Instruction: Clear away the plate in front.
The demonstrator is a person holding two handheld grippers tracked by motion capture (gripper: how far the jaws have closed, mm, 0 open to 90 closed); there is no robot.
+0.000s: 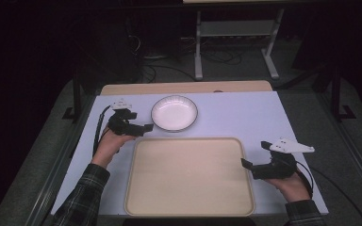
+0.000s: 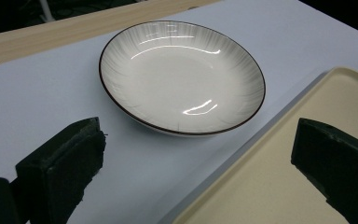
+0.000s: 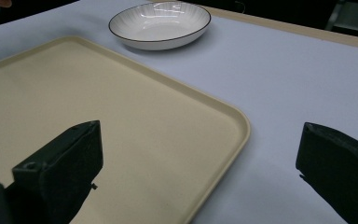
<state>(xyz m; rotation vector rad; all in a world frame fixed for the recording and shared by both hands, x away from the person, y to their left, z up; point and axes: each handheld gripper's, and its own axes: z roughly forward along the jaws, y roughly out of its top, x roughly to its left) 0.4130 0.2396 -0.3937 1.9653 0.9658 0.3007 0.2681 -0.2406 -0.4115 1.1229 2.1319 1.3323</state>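
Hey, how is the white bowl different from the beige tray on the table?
The bowl is round, glossy white with a dark rim line and faint grey streaks; the tray is a matte beige rectangle with rounded corners. The tray covers far more of the table than the bowl. The bowl lies beyond the tray's far edge, nearest the left tongs. Both are empty and lie flat.

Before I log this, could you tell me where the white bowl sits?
In the high view the white bowl sits on the table just beyond the tray, beside the open left gripper.
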